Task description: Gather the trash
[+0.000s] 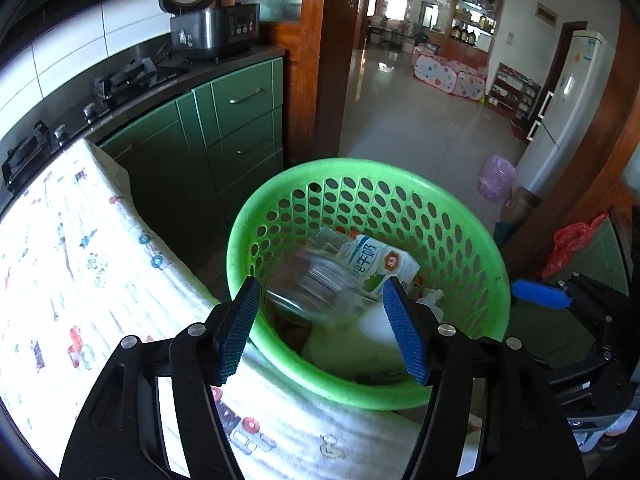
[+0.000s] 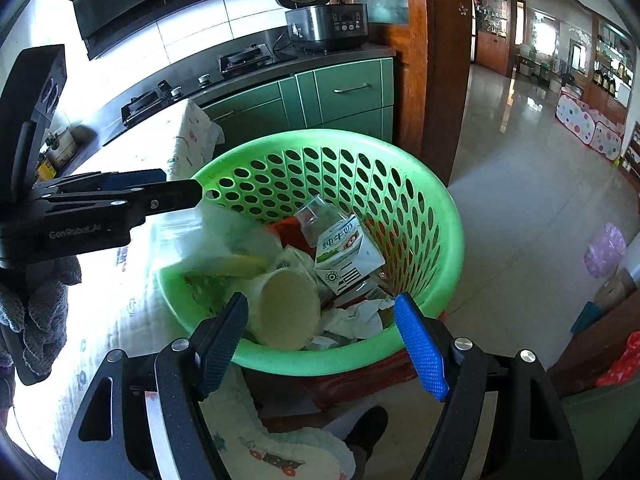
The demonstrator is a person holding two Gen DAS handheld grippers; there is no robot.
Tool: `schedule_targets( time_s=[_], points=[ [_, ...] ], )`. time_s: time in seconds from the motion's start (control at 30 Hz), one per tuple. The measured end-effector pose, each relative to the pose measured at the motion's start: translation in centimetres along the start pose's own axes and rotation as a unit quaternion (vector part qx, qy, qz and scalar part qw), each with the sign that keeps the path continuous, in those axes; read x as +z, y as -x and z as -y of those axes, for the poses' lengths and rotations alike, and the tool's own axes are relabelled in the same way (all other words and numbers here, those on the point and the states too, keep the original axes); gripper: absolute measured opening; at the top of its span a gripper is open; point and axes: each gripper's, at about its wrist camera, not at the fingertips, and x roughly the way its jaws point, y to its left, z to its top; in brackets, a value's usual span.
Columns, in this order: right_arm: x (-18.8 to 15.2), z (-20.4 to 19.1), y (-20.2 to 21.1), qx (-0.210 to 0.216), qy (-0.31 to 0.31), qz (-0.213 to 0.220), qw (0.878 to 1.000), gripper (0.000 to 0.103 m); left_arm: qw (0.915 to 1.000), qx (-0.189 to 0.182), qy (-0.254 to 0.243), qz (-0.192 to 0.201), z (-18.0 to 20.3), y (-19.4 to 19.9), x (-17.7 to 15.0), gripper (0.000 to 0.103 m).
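I had both tools poised over the round green plastic basket with perforated walls (image 1: 400, 200), which sat at the edge of the table covered by a white quilted cloth printed with small vehicles (image 1: 80, 260). My left gripper (image 1: 324, 320) stood with its blue-padded fingers spread wide and nothing between them; just below it a blurred clear plastic bottle (image 1: 320, 284) lay within the basket. From the right wrist camera the same gripper reached in from the left, its tip at the basket's near rim beside a crumpled clear plastic bag (image 2: 208, 236).

My right gripper (image 2: 320, 336) was likewise spread apart and gripping nothing, hovering over the basket's near rim. Beneath it the trash sat inside the basket: a pale round paper cup (image 2: 288, 312) lying on its side with its mouth toward the camera, a white and green milk carton (image 2: 348, 256) tilted against the far wall, and crumpled white tissue paper (image 2: 356, 316) just beside the cup.

Behind stood green kitchen cabinets (image 1: 240, 120) and an open rice cooker (image 2: 320, 16) on the counter.
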Motion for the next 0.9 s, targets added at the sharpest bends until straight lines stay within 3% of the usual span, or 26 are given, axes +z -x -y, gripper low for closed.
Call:
schedule_targets(
  time_s=[0.23,0.53,0.9],
  points=[
    [-0.5,-1.2,1.6,0.007,-0.001,0.014,1.000,0.073,0.9995,0.021,0.003,0.022,0.0,3.6,-1.3,0.070],
    [-1.6,-4.4,4.1,0.000,0.019,0.029,0.999,0.082,0.9964,0.064,0.030,0.047,-1.9,9.2,-4.2,0.078],
    [-3.7,-9.2,6.6,0.004,0.052,0.042,0.998,0.089,0.9830,0.141,0.089,0.076,-4.8,15.7,-9.6,0.090]
  ],
)
